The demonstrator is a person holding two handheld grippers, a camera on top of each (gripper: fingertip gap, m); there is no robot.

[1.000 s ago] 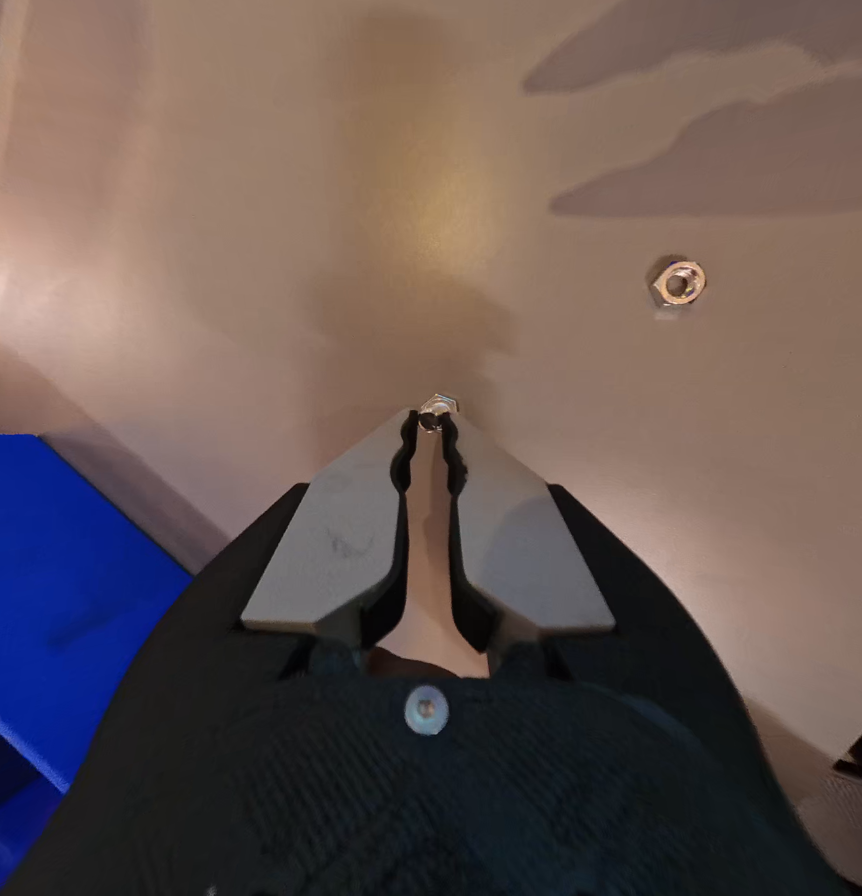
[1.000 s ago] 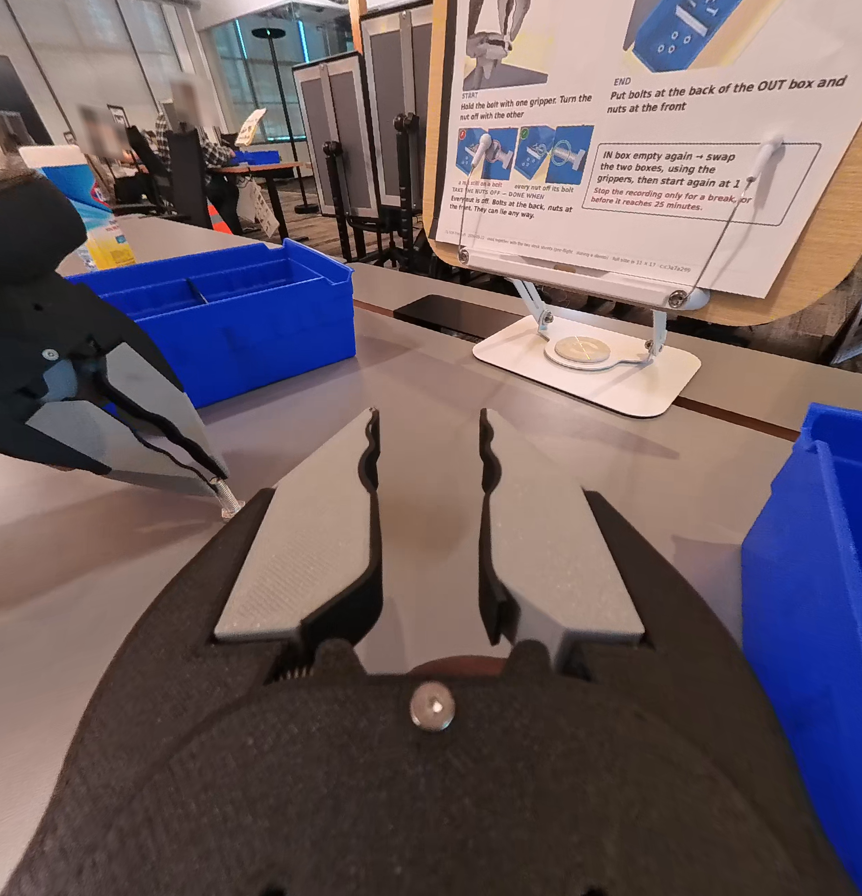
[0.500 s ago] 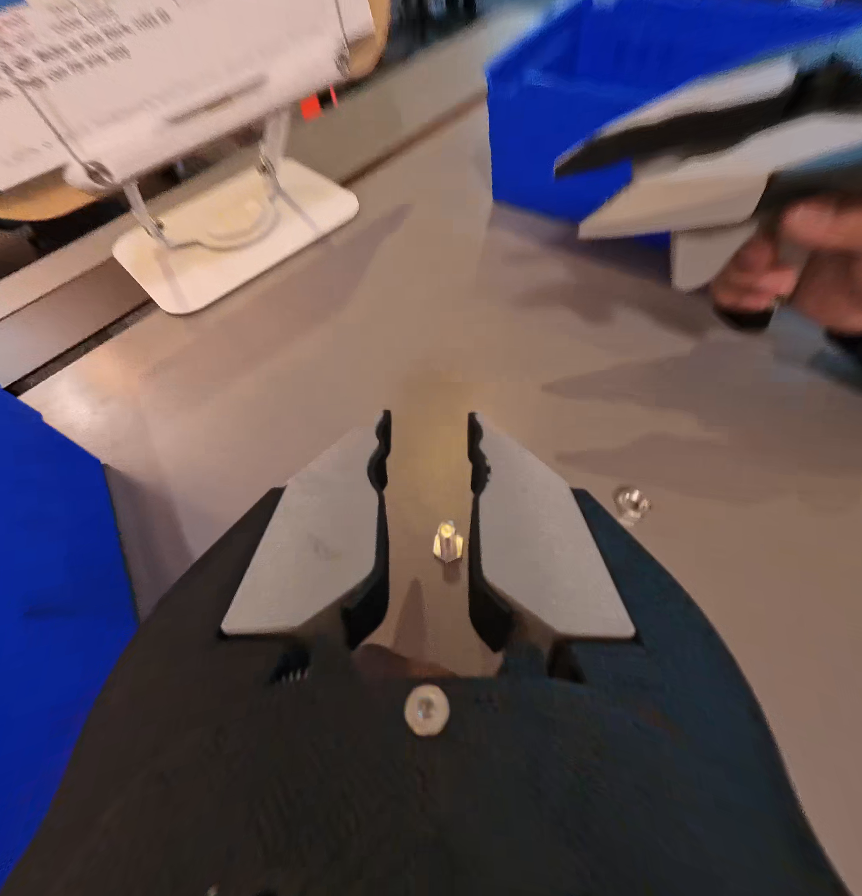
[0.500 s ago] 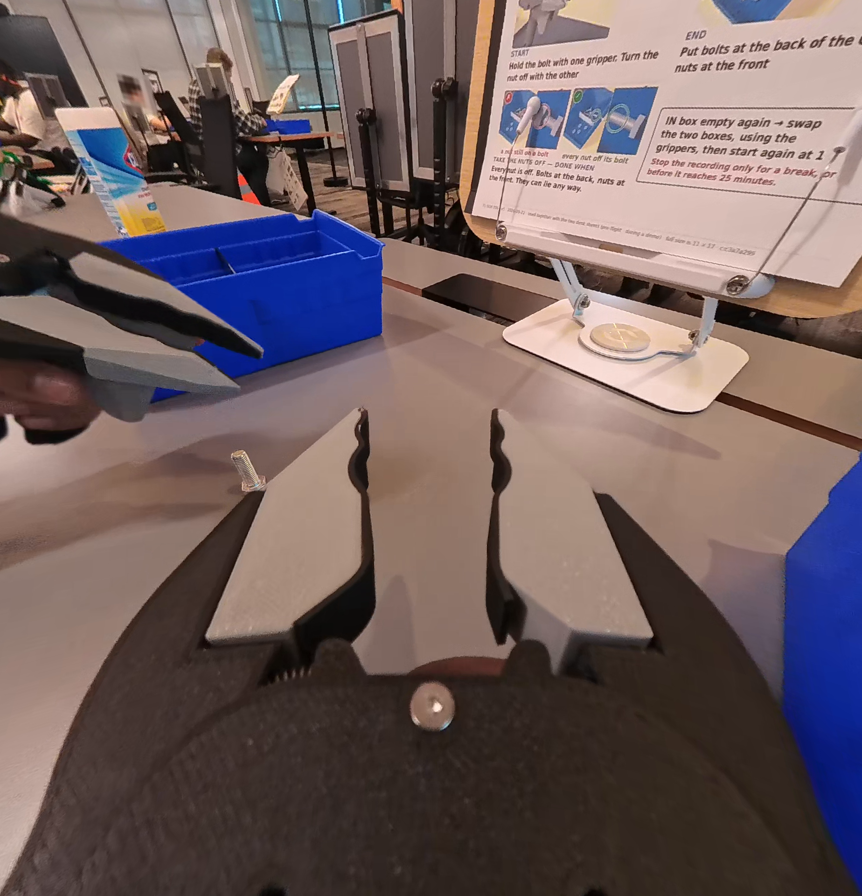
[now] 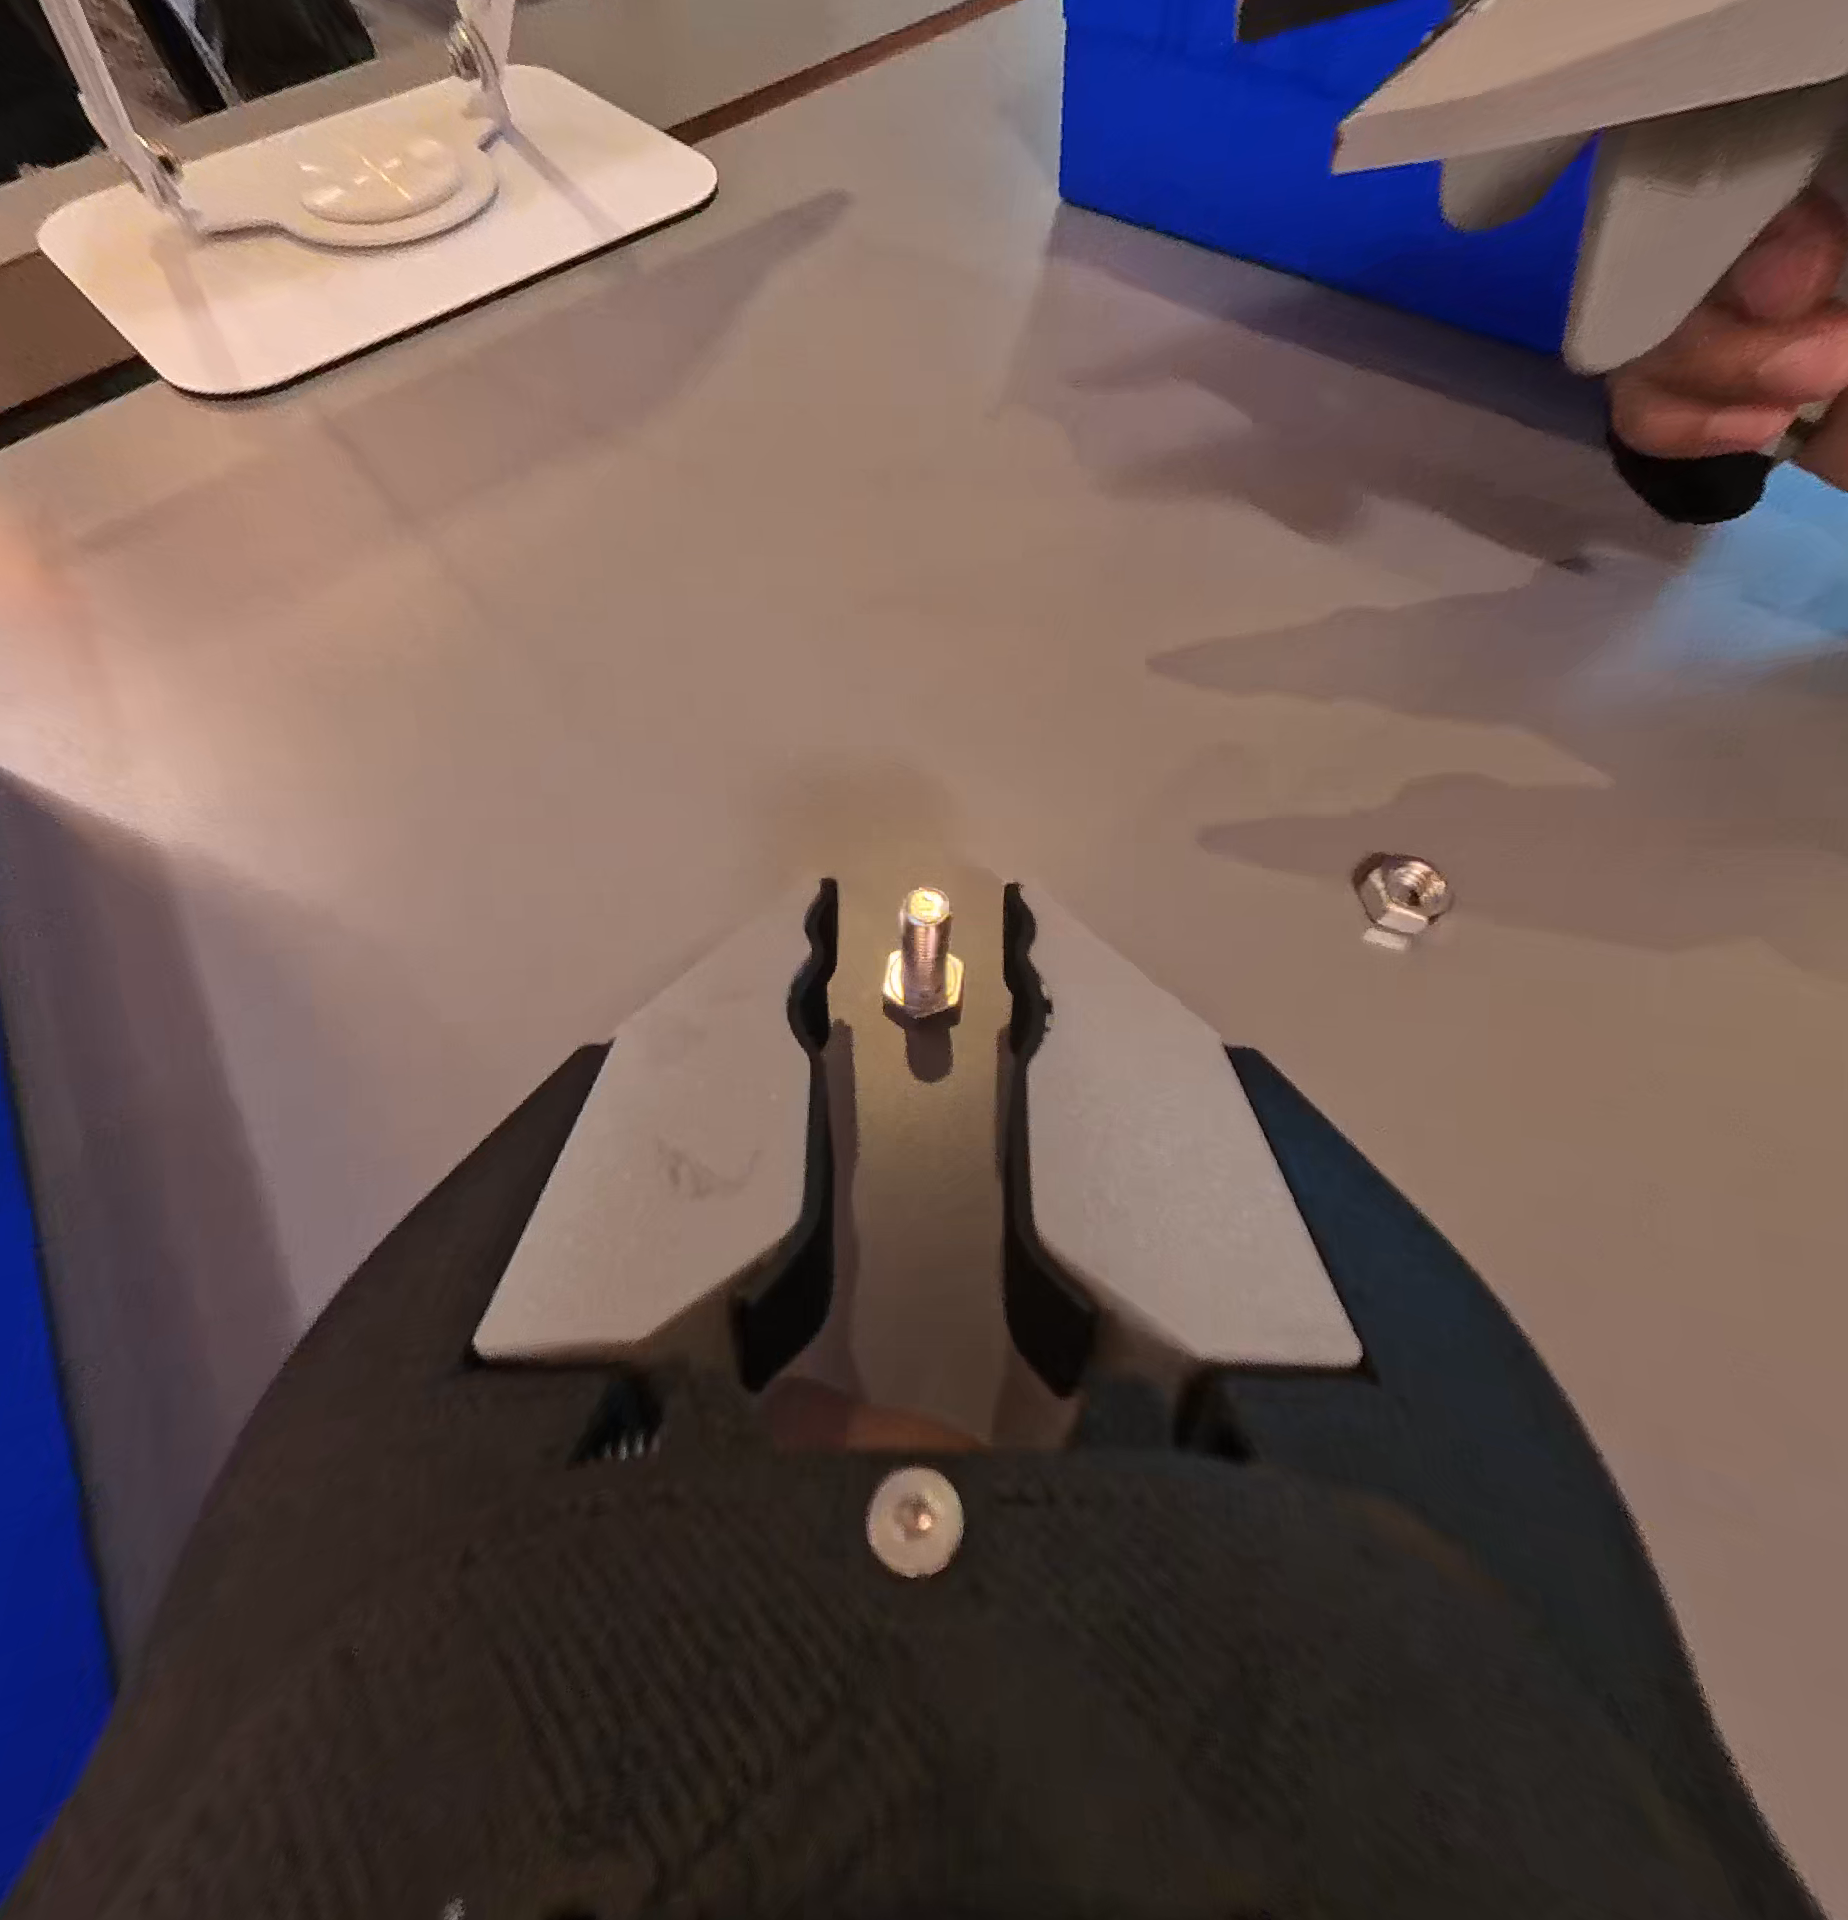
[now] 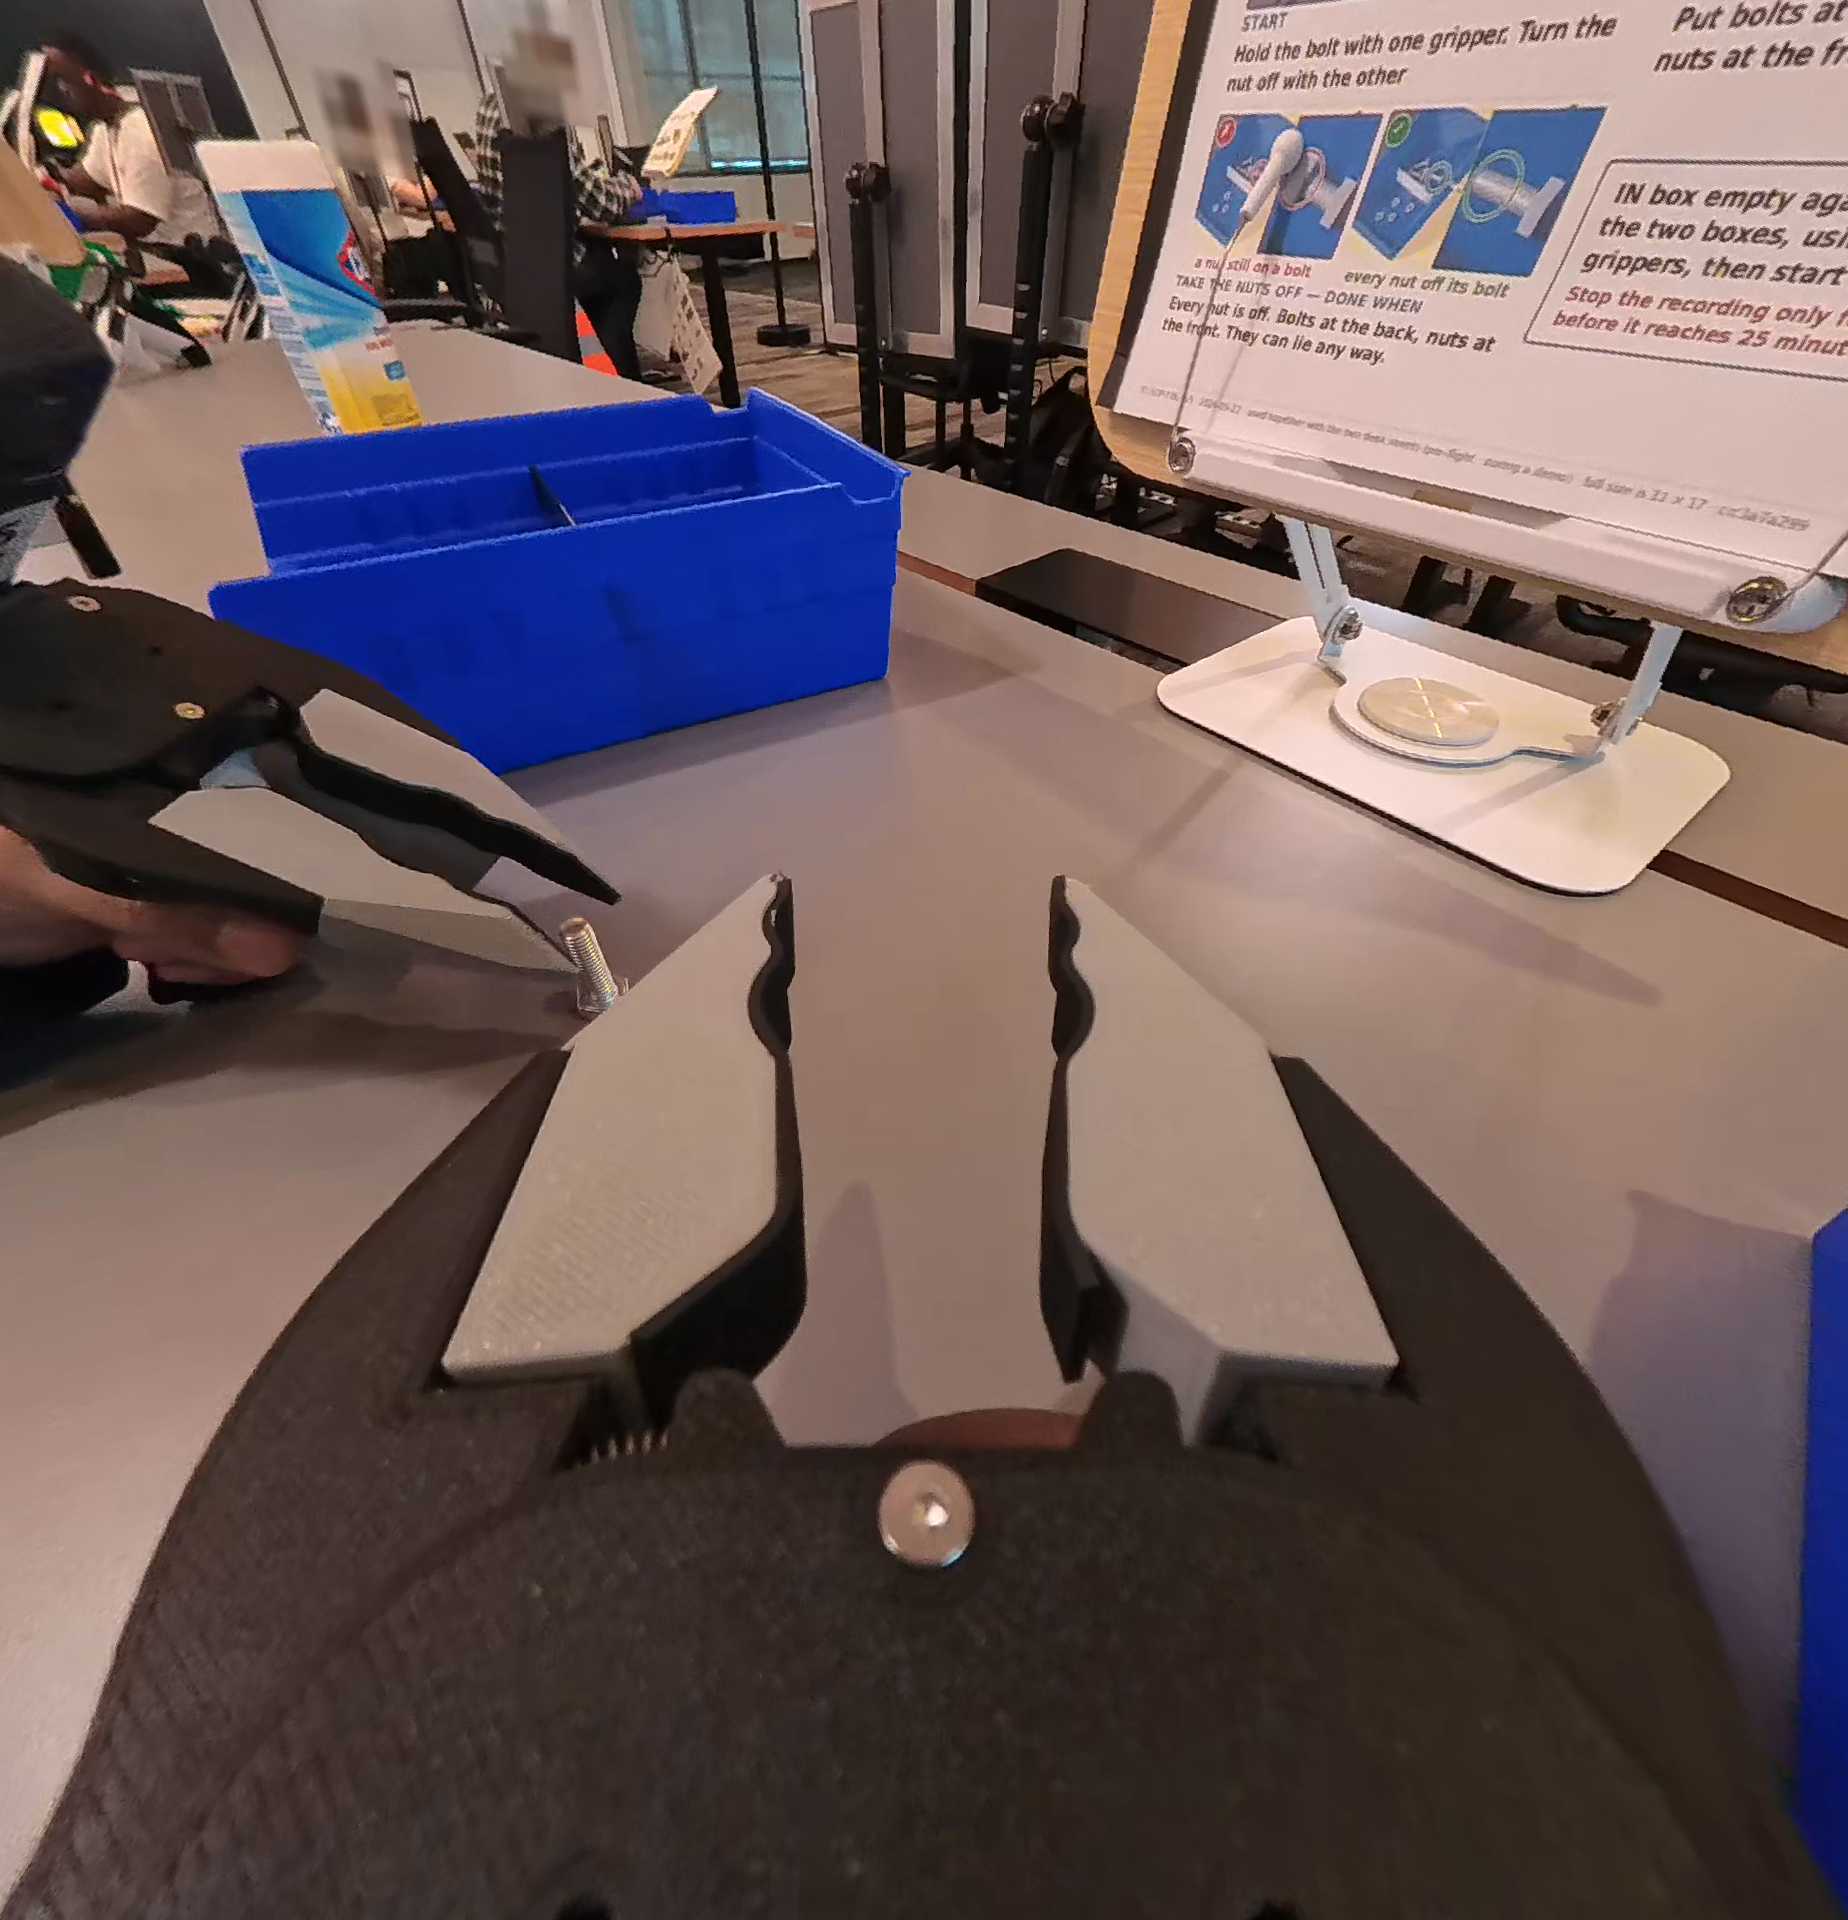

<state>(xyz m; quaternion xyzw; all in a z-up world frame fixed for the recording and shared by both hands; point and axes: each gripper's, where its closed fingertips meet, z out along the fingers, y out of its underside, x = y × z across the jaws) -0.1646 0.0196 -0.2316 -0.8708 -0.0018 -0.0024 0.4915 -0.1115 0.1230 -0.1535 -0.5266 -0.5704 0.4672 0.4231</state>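
A small silver bolt (image 5: 922, 958) stands on its hex head on the grey table, thread up. My left gripper (image 5: 918, 902) is open, with the bolt between its fingertips and not gripped. A loose silver nut (image 5: 1403, 894) lies on the table to the right of it. In the right wrist view the bolt (image 6: 591, 966) stands just beyond the left gripper's tip (image 6: 577, 914). My right gripper (image 6: 915, 904) is open and empty, held above the table, and it shows at the top right of the left wrist view (image 5: 1585, 104).
A blue divided bin (image 6: 587, 561) stands at the back left. Another blue bin (image 6: 1845, 1507) is at the right edge. A white stand (image 6: 1450, 758) with an instruction sheet sits at the back right. A black slab (image 6: 1117, 608) lies behind. People sit at far desks. The loose silver nut (image 5: 1403, 894) sits 10 cm or so from the ends of my left fingers.
My left gripper let go of the bolt, leaving it standing on its head, tilted up and opened. It has since come low with its open tips around the bolt. The right gripper stayed open.
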